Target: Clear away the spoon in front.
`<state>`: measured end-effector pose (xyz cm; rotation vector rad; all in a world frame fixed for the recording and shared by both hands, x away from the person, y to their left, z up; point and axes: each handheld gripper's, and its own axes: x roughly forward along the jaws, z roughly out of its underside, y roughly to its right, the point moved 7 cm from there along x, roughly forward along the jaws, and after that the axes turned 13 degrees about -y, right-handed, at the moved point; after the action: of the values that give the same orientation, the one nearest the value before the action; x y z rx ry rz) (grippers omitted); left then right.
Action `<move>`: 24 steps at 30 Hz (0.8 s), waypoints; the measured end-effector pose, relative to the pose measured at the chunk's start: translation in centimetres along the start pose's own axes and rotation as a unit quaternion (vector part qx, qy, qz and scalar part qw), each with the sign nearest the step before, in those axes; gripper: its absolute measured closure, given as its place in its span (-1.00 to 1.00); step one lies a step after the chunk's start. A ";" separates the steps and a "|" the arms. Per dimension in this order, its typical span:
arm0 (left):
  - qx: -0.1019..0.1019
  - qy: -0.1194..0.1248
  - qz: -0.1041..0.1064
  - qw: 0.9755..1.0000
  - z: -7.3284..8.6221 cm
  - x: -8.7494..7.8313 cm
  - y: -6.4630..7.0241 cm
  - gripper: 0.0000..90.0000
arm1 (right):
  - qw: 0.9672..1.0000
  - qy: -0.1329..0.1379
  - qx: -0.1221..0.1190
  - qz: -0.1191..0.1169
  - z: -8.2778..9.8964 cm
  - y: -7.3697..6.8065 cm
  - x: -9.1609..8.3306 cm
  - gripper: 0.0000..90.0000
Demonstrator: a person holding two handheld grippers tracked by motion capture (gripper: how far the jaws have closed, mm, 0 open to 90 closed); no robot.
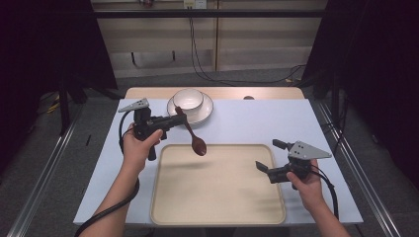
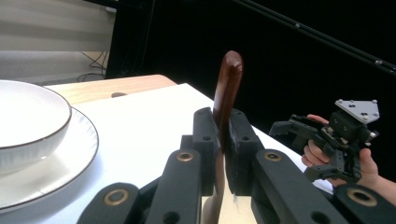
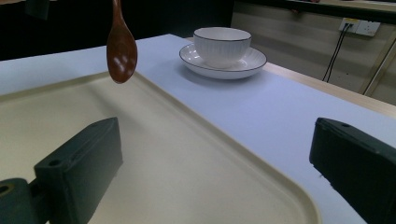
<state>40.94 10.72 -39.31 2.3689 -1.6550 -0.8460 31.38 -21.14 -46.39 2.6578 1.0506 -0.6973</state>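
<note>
Spoon (image 1: 192, 133), brown and wooden, is clamped by its handle between the jaws of the left tool (image 1: 174, 120), which are closed tight on it. In the high view the spoon hangs slanted, handle end up near the plate and bowl end down, its bowl end above the far left edge of the tray (image 1: 217, 217) and clear of the surface. In the left tool view the handle (image 2: 227, 93) rises upright from between the two black jaws, its rounded end above them. In the right tool view the spoon's bowl (image 3: 121, 49) hangs over the tray's far rim, not touching it. The right tool (image 1: 269, 157) is held at the tray's right edge with its jaws standing wide apart and nothing between them; the right tool view confirms the gap, with bare tray (image 3: 187, 177) between the jaws. A white bowl (image 1: 188, 99) sits on a white plate (image 1: 207, 112) at the far side of the desk (image 1: 257, 123), just beyond the tray and near the left tool. The tray is cream-coloured and lies on the pale blue cover of the desk.
</note>
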 end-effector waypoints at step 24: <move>0.007 -0.026 0.042 0.999 2.0 1.0 2.9 0.87 | 1.000 0.001 -0.004 -0.006 -0.1 -0.3 0.2 -0.95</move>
<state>37.71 9.11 -40.17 2.2871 -1.7728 -0.8913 31.30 -20.80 -46.41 2.6483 1.0685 -0.6921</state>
